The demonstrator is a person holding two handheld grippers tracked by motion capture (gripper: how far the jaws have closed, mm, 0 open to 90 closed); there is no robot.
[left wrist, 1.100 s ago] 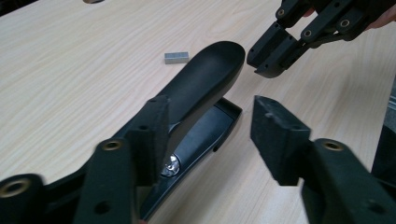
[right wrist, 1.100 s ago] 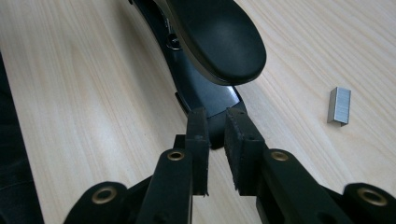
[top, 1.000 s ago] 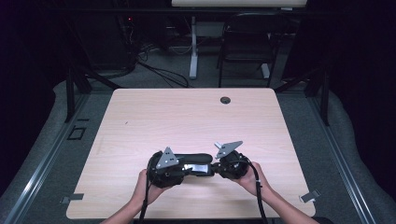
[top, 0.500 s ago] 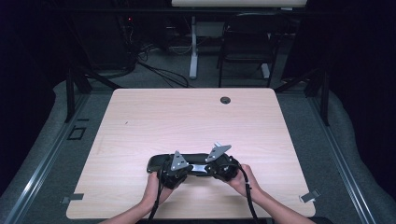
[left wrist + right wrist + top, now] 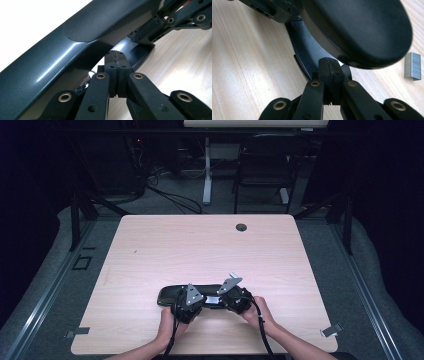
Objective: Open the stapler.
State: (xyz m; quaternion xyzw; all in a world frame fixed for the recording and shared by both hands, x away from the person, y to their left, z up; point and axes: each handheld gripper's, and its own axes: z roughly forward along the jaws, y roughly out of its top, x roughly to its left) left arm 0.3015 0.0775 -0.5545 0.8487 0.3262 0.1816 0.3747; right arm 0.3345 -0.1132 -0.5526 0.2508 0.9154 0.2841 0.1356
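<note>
A long dark stapler [image 5: 169, 295] lies across the near middle of the wooden table [image 5: 200, 250]. My left gripper [image 5: 196, 301] and right gripper [image 5: 227, 299] meet over it, a hand on each. In the left gripper view the stapler's upper arm [image 5: 75, 45] runs overhead. There my left gripper [image 5: 114, 60] is shut, its pads pressed flat together with nothing between them. The right gripper's black links [image 5: 175, 20] show at the top right. My right gripper [image 5: 329, 67] is shut too, empty, its tips under the stapler's rounded end [image 5: 357, 30] and against the base [image 5: 309, 57].
A small block of staples [image 5: 412, 66] lies on the wood to the right of the stapler's end. A round cable hole [image 5: 241, 227] sits near the table's far edge. Metal clips [image 5: 331, 330] mark the near corners. A chair [image 5: 262, 175] and cables stand on the floor beyond.
Both hands have sunk toward the table and drawn closer together. The stapler's dark end now sticks out to the left of the left gripper.
</note>
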